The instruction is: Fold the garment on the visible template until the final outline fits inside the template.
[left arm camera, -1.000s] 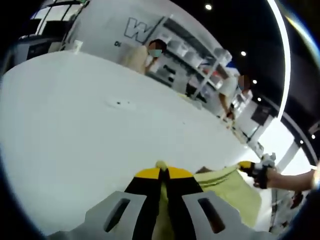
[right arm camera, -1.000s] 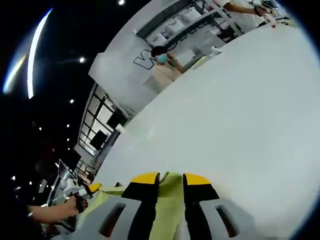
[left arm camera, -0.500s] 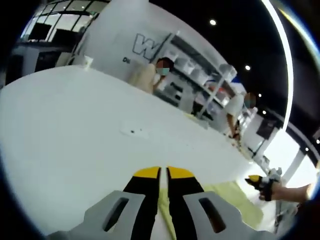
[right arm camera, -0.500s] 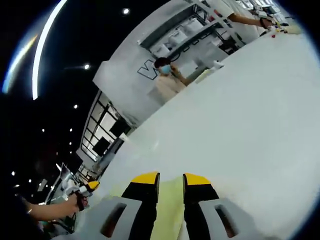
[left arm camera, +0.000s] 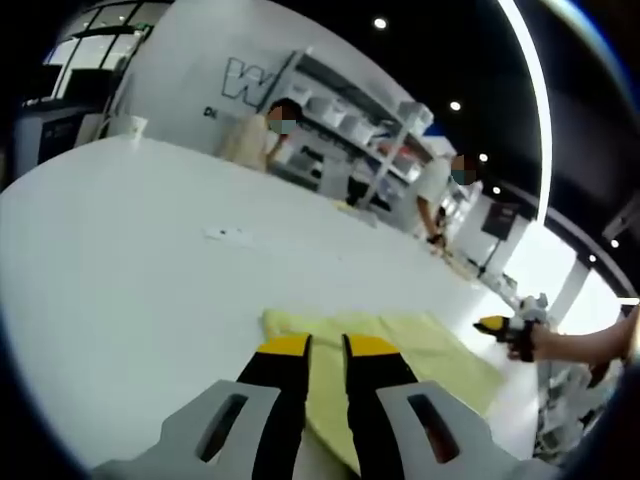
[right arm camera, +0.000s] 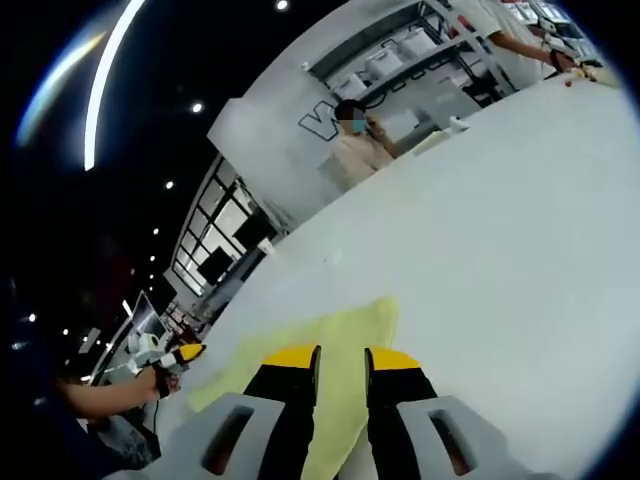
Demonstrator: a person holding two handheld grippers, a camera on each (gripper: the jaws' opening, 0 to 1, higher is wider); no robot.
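Observation:
A pale yellow-green garment (left arm camera: 420,345) lies flat on the white table (left arm camera: 120,260), just past my left gripper (left arm camera: 327,346). Its jaws stand a little apart and hold nothing; cloth shows through the gap. In the right gripper view the same garment (right arm camera: 320,335) spreads flat, one corner pointing away at the upper right. My right gripper (right arm camera: 343,352) hovers over its near part, jaws apart, with cloth lying between them on the table. The right gripper (left arm camera: 503,328) comes into the left gripper view at the garment's far right edge. The left gripper (right arm camera: 172,354) comes into the right gripper view at the garment's left end.
A small dark mark (left arm camera: 225,233) sits on the table beyond the garment. Two people (left arm camera: 262,132) (left arm camera: 438,190) stand behind the far edge by white shelves (left arm camera: 350,110). Wide bare tabletop (right arm camera: 520,230) stretches past the garment.
Both grippers held the garment's edge lifted a second ago. The cloth now lies flat on the table. My left jaws have parted, and both cameras have pulled back and swung.

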